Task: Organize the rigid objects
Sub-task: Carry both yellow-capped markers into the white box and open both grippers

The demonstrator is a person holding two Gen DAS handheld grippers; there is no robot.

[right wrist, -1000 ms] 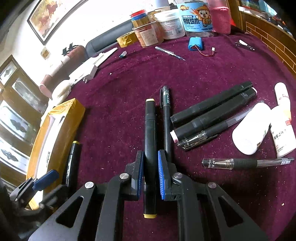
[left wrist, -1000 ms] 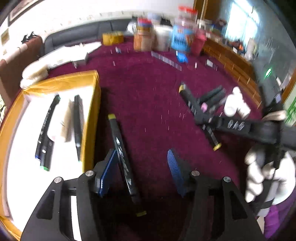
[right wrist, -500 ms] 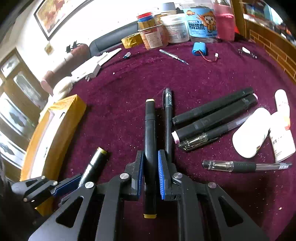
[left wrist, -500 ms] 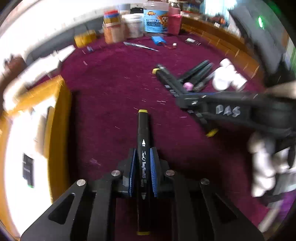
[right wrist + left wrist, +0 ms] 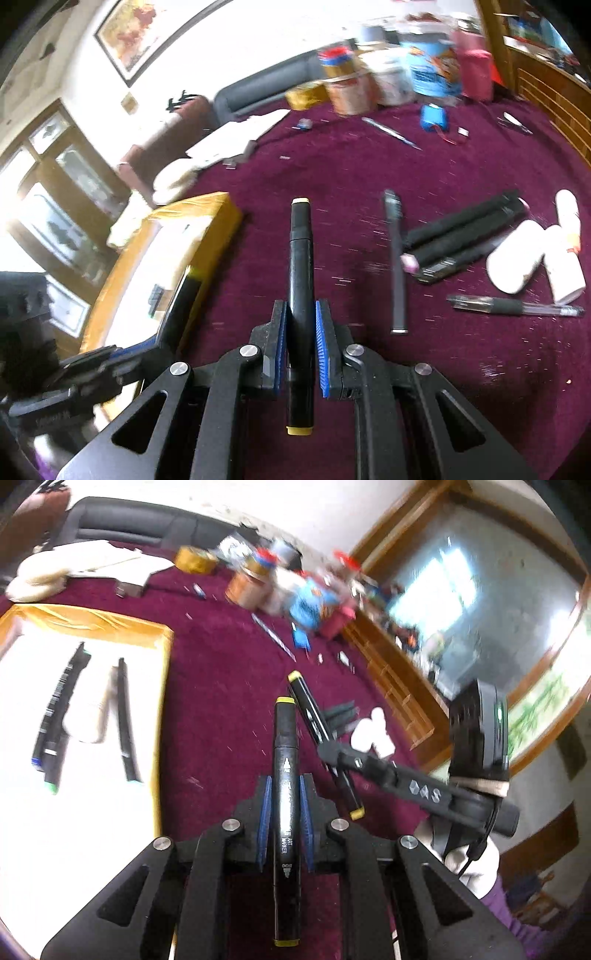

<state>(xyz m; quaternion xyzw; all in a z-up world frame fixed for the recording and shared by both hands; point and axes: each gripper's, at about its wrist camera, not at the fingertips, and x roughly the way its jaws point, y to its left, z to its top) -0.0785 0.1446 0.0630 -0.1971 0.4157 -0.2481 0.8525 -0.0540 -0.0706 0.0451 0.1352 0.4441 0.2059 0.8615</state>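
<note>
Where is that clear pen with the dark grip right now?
In the right wrist view the clear pen lies at the right on the purple cloth, just below the white bottles.

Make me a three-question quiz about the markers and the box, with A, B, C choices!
1. Where is the yellow-edged box?
A. left of the left gripper
B. behind the jars
C. on the white bottles

2. What colour are the end caps of the marker in the left gripper?
A. pink
B. yellow
C. green

3. What is the right gripper doing?
A. open and empty
B. shut on a black marker
C. holding a bottle

Answers: 1 A, the box lies left of the fingers. 2 B, both marker tips are yellow. 3 B, blue pads squeeze the marker.
</note>
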